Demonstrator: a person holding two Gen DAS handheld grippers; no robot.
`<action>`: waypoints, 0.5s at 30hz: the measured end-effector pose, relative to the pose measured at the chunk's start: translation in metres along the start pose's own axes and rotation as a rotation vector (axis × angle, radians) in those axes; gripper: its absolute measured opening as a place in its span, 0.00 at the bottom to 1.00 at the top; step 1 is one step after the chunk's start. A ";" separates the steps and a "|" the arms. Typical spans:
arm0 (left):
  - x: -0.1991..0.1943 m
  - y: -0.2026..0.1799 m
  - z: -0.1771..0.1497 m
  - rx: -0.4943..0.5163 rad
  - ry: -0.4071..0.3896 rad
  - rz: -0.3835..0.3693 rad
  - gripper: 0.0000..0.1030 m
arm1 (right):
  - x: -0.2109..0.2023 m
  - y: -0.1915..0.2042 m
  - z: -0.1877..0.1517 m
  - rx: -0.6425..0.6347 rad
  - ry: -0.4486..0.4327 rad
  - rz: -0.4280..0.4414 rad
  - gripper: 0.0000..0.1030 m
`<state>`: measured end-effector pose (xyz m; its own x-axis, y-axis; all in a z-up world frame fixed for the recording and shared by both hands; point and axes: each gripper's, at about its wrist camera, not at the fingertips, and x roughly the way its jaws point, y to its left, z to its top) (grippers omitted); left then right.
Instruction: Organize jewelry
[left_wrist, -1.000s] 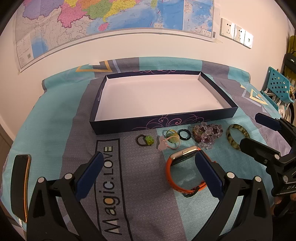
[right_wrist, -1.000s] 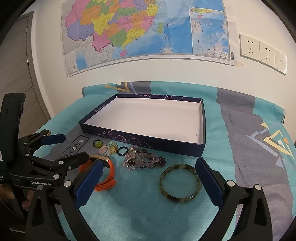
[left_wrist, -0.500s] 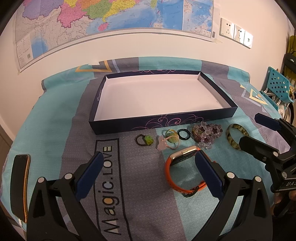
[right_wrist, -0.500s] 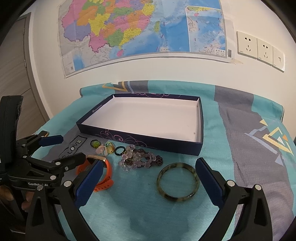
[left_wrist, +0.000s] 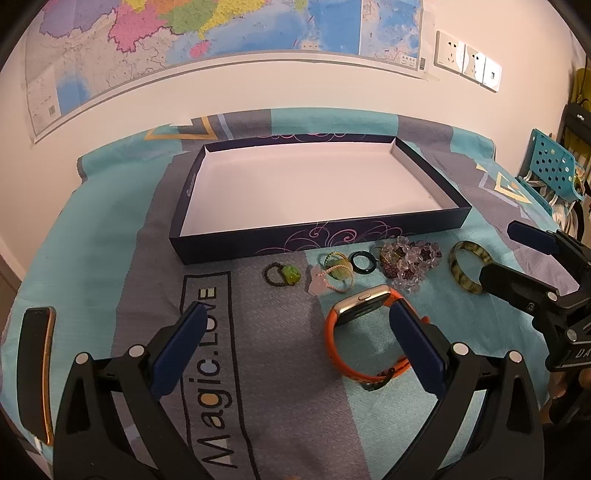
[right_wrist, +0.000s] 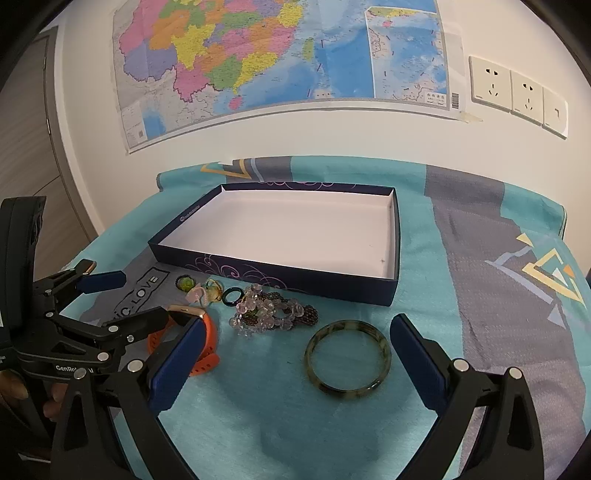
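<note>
**Both tongs spread wide, jewelry in a row before the box**

Left wrist view: left gripper (left_wrist: 295, 343) released, fingers wide apart, holding nothing. Orange watch (left_wrist: 364, 332) lies just past its right finger, at 1 o'clock. Beyond it, along the near wall of the dark box (left_wrist: 229, 251): green-bead ring (left_wrist: 282, 275), small charm cluster (left_wrist: 336, 271), black ring (left_wrist: 364, 262), crystal bead bracelets (left_wrist: 410, 260), mottled bangle (left_wrist: 466, 271). Box interior white. Phone (left_wrist: 37, 369) at 9 o'clock. Right gripper (left_wrist: 517, 254) enters at 3 o'clock, released.

Right wrist view: right gripper (right_wrist: 295, 358) spread, empty. Bangle (right_wrist: 348, 355) lies flat between its fingers, untouched. Bead bracelets (right_wrist: 273, 312) at 11 o'clock; box (right_wrist: 332, 291) at 12.
</note>
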<state>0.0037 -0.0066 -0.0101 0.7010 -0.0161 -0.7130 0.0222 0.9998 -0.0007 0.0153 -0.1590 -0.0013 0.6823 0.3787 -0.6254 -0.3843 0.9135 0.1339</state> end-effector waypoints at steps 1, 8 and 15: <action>0.000 -0.001 0.000 0.000 0.000 0.000 0.94 | 0.000 0.000 0.000 0.000 0.001 0.002 0.94; 0.000 -0.002 -0.001 0.003 0.000 -0.003 0.94 | 0.001 -0.001 0.000 -0.002 0.007 0.001 0.94; 0.002 -0.004 -0.003 0.010 0.010 -0.015 0.94 | 0.001 -0.012 0.000 -0.010 0.034 -0.031 0.94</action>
<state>0.0033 -0.0107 -0.0136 0.6936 -0.0313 -0.7197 0.0398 0.9992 -0.0050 0.0208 -0.1695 -0.0039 0.6722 0.3446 -0.6553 -0.3696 0.9231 0.1064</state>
